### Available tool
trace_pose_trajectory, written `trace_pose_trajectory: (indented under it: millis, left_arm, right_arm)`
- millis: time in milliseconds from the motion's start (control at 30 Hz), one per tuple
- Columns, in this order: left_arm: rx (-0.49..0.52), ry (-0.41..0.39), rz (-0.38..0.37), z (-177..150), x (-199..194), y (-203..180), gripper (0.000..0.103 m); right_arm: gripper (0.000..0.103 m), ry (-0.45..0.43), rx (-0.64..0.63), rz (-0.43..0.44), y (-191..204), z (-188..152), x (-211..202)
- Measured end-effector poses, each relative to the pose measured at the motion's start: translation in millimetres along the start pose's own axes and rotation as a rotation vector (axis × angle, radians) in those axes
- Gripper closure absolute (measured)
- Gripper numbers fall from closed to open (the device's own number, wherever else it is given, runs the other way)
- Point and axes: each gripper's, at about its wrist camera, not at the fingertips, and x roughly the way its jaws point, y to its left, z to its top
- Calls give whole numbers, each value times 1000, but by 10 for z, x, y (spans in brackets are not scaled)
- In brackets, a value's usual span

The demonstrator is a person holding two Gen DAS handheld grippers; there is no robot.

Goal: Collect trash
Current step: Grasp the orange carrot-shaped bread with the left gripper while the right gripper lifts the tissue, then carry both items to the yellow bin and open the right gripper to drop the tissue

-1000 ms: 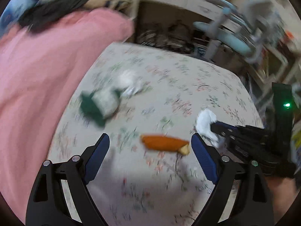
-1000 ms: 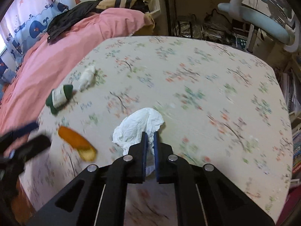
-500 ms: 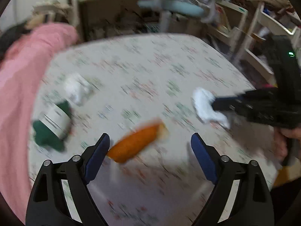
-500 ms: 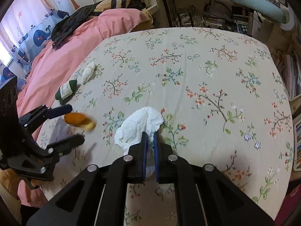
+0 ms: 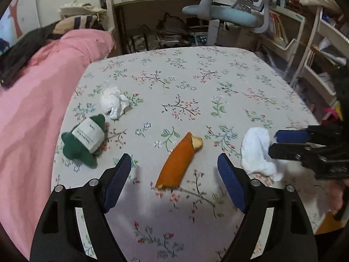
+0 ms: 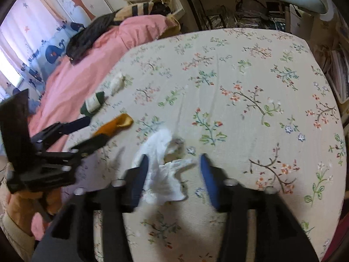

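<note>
With jaws wide, R tool (image 6: pixel 174 174) straddles tissue (image 6: pixel 162 170).

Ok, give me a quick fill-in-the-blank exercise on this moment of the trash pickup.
1. The left gripper is ___, with the orange wrapper lying on the bedsheet between its fingers.
2. The right gripper is open around a crumpled ___ tissue.
3. The green pouch lies near the edge of the ___ blanket.

Missing words: open; white; pink.
</note>
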Motion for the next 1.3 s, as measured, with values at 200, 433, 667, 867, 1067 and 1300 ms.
trace_pose_trajectory:
  millis: [200,433,667,867,1067,1300]
  left_arm:
    - [39,29,41,4,151,-96,62]
    - [44,15,39,-77,14,-184,85]
    - [29,-48,66,-221,-436,-258,85]
    - [11,-95,73,-307,-790,-276,85]
    - [8,-135,87,-396,-1077,-298,85]
    - [-19,-156,89,-481,-1278,-264,85]
  right_arm:
    - [53,4,-119,-48,231,-14,108]
    - [95,-4,-216,-111,434,-62,118]
    - [95,-63,-153,-79,447,-123,-195]
    - [95,-123,-96,-39,456,-183,-473]
    - [95,-157,-82,-11,572,-218,-582]
    - [95,-161,-107,-11,705,-329,-633]
